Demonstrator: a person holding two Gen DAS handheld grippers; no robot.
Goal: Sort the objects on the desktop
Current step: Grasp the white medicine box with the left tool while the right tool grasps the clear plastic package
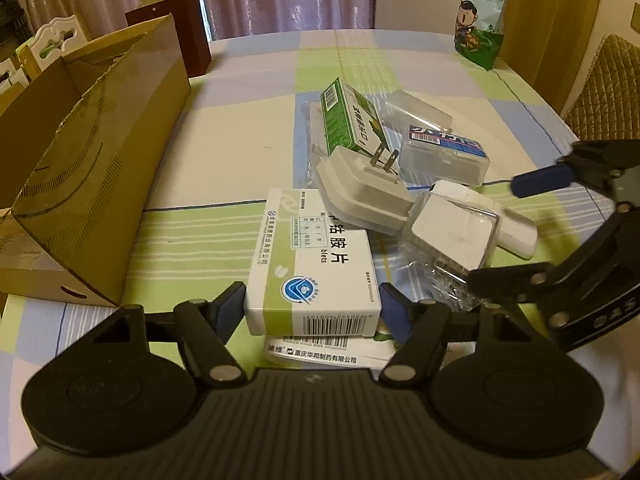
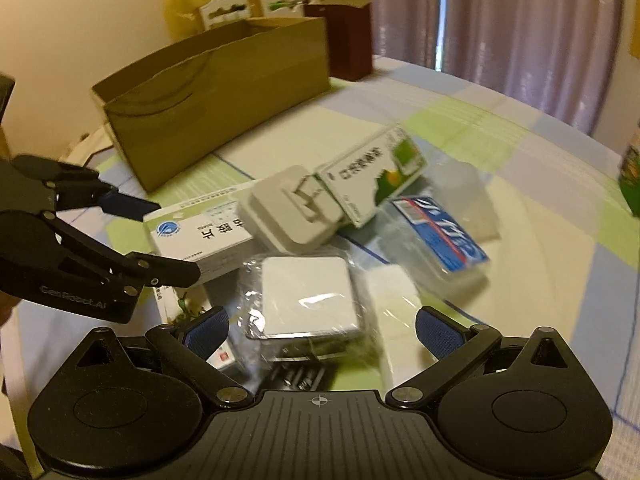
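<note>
Sitting between the left gripper's blue pads, a white-and-green medicine box w/ barcode end facing the cam, matte card, flat rectangular; the pads are lying right at its sides, contact hard to confirm. It's resting atop another flat box, near the table's front edge. Right gripper is hanging wide apart, gripping nothing, over a glossy clear-plastic-wrapped white square. Beyond: a white plastic plug adapter w/ metal prongs, a green carton, a clear case w/ blue label. Brown cardboard box is standing open at left on the checked cloth.
</note>
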